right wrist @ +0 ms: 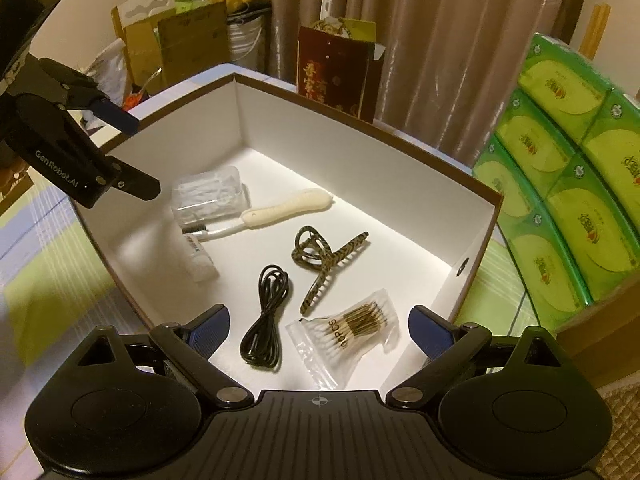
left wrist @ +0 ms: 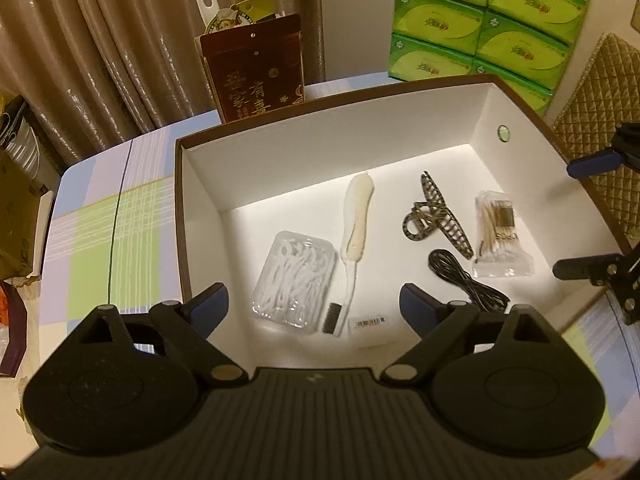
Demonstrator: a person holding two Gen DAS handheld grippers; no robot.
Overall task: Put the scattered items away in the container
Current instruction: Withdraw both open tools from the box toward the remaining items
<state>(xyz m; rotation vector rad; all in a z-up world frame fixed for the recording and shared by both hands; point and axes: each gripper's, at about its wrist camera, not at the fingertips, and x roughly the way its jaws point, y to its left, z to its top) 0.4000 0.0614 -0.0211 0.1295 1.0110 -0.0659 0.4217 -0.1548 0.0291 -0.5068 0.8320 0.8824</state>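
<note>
A white-lined box with a brown rim (left wrist: 320,92) (right wrist: 360,120) stands on the checked tablecloth. Inside lie a clear case of floss picks (left wrist: 294,280) (right wrist: 208,194), a cream-handled brush (left wrist: 358,216) (right wrist: 288,208), a patterned hair claw (left wrist: 438,216) (right wrist: 324,260), a coiled black cable (left wrist: 464,280) (right wrist: 266,320) and a bag of cotton swabs (left wrist: 498,236) (right wrist: 352,332). My left gripper (left wrist: 314,304) (right wrist: 132,152) is open and empty above the box's near edge. My right gripper (right wrist: 318,328) (left wrist: 580,216) is open and empty over the swabs and cable.
A dark red printed carton (left wrist: 260,72) (right wrist: 336,68) stands behind the box. Stacked green tissue packs (left wrist: 480,20) (right wrist: 568,184) are at the right. Curtains hang behind. Cardboard boxes (right wrist: 180,44) sit beyond the table's far corner. A quilted chair back (left wrist: 600,120) is at right.
</note>
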